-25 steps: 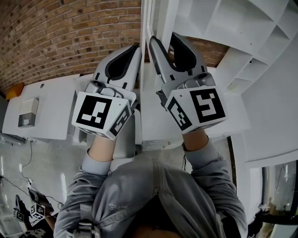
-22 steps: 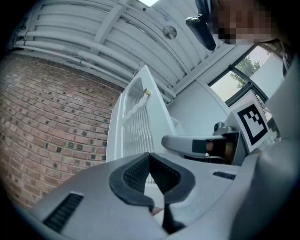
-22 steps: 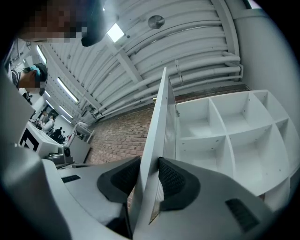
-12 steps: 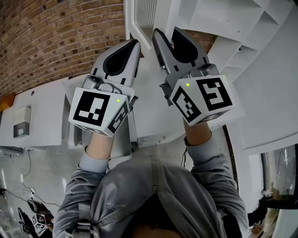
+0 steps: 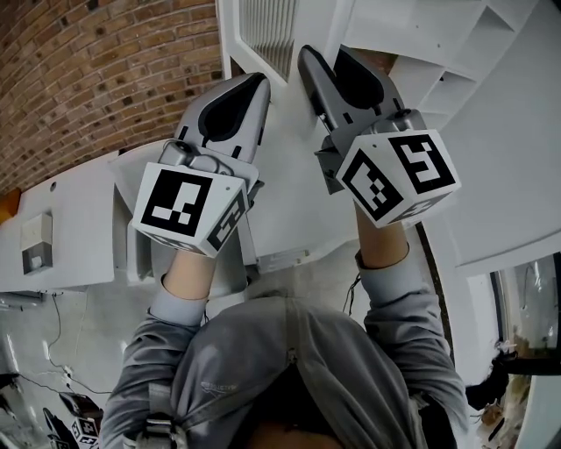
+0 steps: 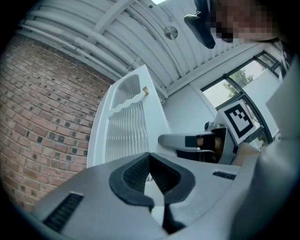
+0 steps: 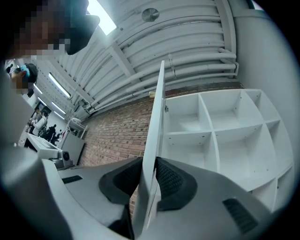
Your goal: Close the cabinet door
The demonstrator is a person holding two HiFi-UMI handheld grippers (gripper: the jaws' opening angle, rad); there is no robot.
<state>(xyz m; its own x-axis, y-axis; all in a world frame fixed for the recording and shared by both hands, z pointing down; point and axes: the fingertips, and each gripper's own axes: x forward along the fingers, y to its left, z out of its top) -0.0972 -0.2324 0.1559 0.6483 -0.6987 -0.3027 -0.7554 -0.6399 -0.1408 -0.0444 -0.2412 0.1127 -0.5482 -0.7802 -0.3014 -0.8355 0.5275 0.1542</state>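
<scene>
The white cabinet door [image 5: 263, 26] with a slatted panel stands open, its edge toward me. My right gripper [image 5: 326, 54] reaches up to it. In the right gripper view the door's edge [image 7: 154, 136] runs between the jaws of the right gripper [image 7: 151, 164], which have just been closing, and both pads press on it. My left gripper [image 5: 259, 83] is beside it on the left, shut with nothing held, its tips meeting [image 6: 149, 157] in front of the door's slatted face [image 6: 124, 126] and small knob [image 6: 146, 90].
The open white cabinet with its shelf compartments [image 7: 225, 136] lies right of the door and shows in the head view [image 5: 473, 44]. A brick wall [image 5: 96, 79] is to the left. A white counter [image 5: 70, 219] runs below. People stand far off [image 7: 37, 124].
Both grippers have shifted toward the cabinet, the right one up and rightward in the picture. The right jaws have narrowed onto the door's edge. More of the slatted face shows now.
</scene>
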